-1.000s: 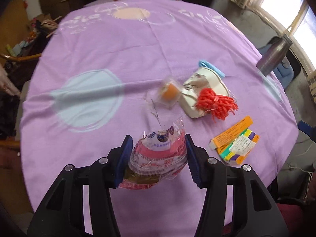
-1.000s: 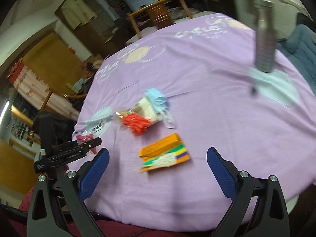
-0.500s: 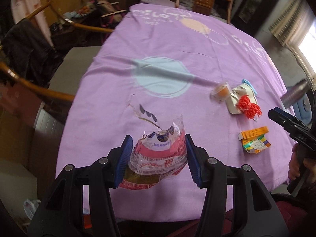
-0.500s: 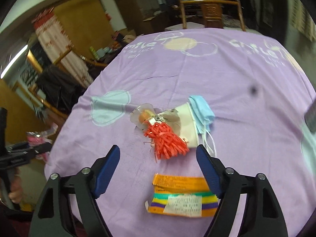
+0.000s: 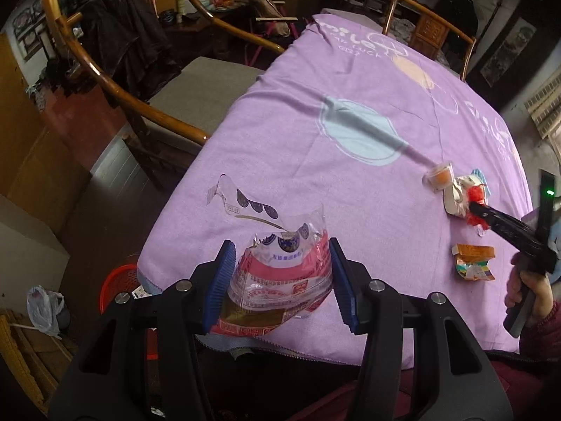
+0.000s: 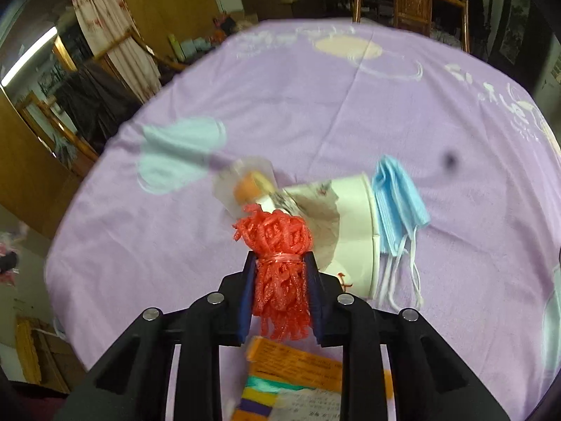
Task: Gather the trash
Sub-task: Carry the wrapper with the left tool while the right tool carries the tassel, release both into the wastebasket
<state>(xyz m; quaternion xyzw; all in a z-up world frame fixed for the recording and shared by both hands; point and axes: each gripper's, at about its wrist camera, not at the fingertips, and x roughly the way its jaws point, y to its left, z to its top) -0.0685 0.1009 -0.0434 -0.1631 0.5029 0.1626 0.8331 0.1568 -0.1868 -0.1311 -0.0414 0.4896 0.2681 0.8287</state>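
My left gripper is shut on a crumpled pink and clear snack wrapper, held over the near left edge of the purple tablecloth. The right gripper has its jaws closing, and its blue pads squeeze a red mesh net at the tied waist. In the left wrist view that net shows at the tip of the right gripper, which a hand holds. Behind the net lie a tipped white paper cup, a blue face mask and a small jelly cup.
An orange and striped box lies just under the right gripper. A torn clear wrapper piece rests on the cloth ahead of the left gripper. On the floor to the left are a red basket and a plastic bag. Wooden chairs ring the table.
The right gripper came down over the red net and closed around it. The left gripper swung to the table's left edge with the wrapper, bringing the red basket into view.
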